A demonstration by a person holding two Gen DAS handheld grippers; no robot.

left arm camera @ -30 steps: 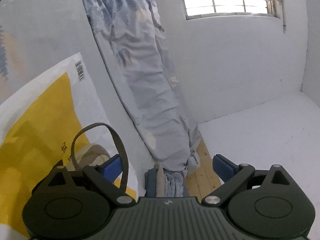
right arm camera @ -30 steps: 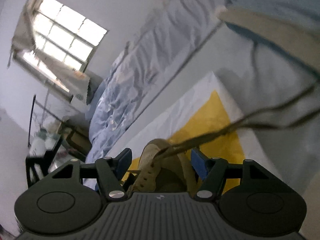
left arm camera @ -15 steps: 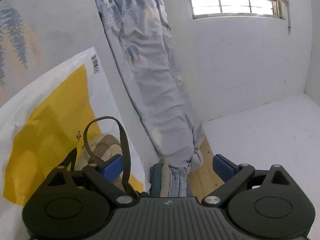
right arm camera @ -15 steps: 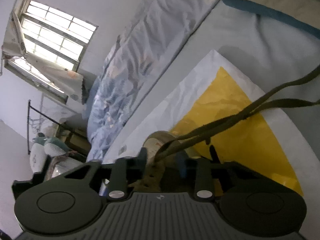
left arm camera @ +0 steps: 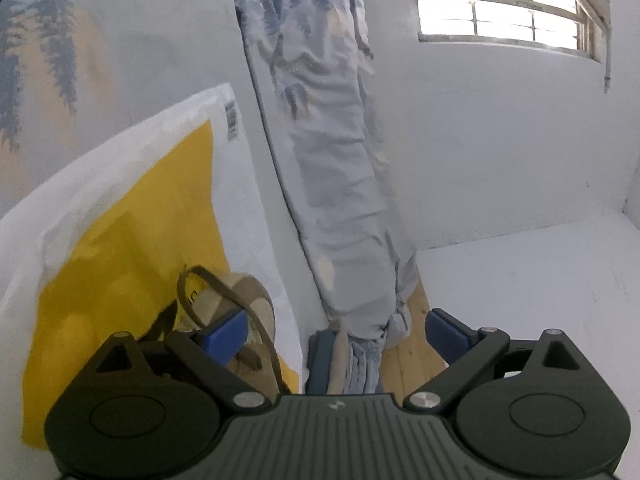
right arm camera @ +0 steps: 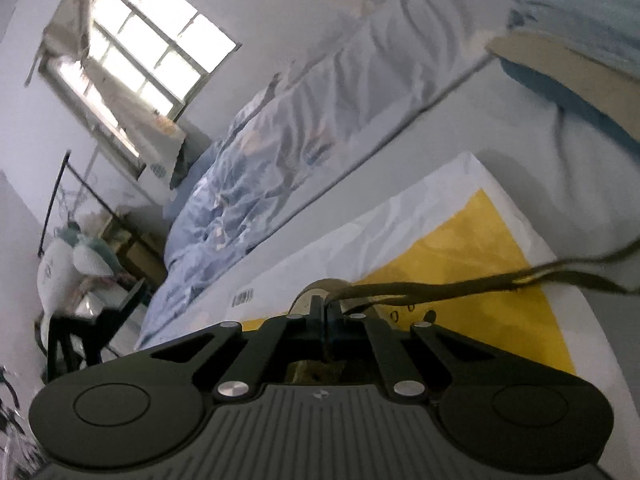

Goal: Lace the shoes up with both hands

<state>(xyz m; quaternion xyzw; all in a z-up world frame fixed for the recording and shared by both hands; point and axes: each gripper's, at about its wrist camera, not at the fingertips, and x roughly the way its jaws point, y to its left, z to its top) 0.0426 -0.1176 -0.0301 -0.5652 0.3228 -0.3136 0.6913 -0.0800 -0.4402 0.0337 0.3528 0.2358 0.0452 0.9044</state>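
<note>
The tan shoe (left arm camera: 244, 304), at seven o'clock in the left view, is half hidden behind the left gripper (left arm camera: 334, 330), whose jaws stand apart with nothing between. Its olive lace (right arm camera: 460, 286) runs blurred toward three o'clock from the right gripper (right arm camera: 325, 310), clamped together on it. Both lie on a yellow-and-white bag (right arm camera: 472, 236).

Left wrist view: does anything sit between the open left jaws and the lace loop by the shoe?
Nothing visible does. The left gripper is open, and the lace loop arches over the shoe right at its left pad, with only the yellow bag beneath. The gap itself frames bedding and floor beyond.
</note>
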